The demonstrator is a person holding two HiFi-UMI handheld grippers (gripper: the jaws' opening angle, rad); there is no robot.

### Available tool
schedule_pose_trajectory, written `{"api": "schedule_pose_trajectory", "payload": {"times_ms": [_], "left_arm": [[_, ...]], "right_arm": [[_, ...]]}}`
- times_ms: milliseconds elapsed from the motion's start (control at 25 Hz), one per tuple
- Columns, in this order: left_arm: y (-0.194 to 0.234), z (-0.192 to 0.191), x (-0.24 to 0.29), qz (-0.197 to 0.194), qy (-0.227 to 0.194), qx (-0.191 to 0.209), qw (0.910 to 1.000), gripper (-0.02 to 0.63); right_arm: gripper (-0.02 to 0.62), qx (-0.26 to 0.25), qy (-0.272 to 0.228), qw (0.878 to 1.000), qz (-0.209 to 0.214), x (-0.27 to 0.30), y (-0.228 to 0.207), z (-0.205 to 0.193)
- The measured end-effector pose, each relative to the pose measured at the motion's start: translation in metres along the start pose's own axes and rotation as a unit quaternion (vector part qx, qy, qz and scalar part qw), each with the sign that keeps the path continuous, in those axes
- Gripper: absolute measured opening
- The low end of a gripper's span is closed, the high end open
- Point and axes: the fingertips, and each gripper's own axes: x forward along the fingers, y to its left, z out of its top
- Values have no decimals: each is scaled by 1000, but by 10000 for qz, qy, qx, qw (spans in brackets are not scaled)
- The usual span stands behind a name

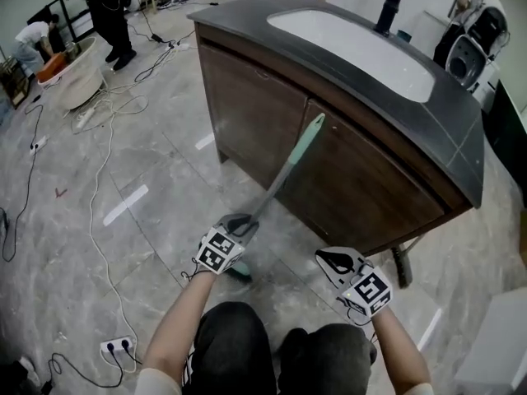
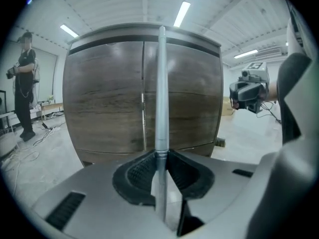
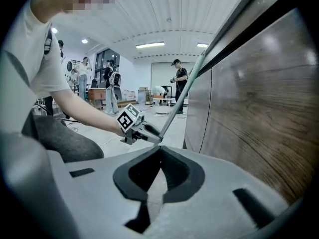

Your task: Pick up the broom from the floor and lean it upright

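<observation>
head view: a grey marble floor [image 1: 165, 179] strewn with cables carries a dark wood cabinet [image 1: 272, 130] with a dark top and a white sink [image 1: 362, 52]. the broom [image 1: 288, 171] slants up from in front of the person's knees, and its pale green grip end lies against the cabinet's door. the left gripper [image 1: 241, 225] clamps the pole low down, forearm reaching forward, with a green bit of the broom just beneath it. the right gripper [image 1: 333, 260] hangs apart to the right, near the cabinet's lower front edge.

left gripper view: the broom's pole [image 2: 161, 93] stands upright between the left gripper's [image 2: 160, 156] pads, which press on it from both sides. the cabinet doors [image 2: 109, 93] fill the background.

right gripper view: the right gripper's [image 3: 160, 151] jaws meet at the tips with nothing between them. beyond, the left gripper [image 3: 149, 133] holds the pole [image 3: 184, 91], which tilts up toward the cabinet [image 3: 249, 108].
</observation>
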Motion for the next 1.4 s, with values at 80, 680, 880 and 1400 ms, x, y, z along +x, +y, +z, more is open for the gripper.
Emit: {"api": "schedule_pose_trajectory", "payload": {"times_ms": [80,680,880,1400], "left_arm": [[4,12,7,54,-69,-63,9999,71],[23,23,54,450,-232,-717,9961,83],[21,24,57,372,-226,-611,9972,161],[12,19,58,272,-55,-440,9986,221]], "right_arm": [[0,-36,-7,10000,9,-1,-1,3],[2,291,11,9995,-137,-12,-8,-34],[2,441,-63,9988,-179,-14,-13,-38],[2,411,-72,9991,-122,-6,-4,-32]]}}
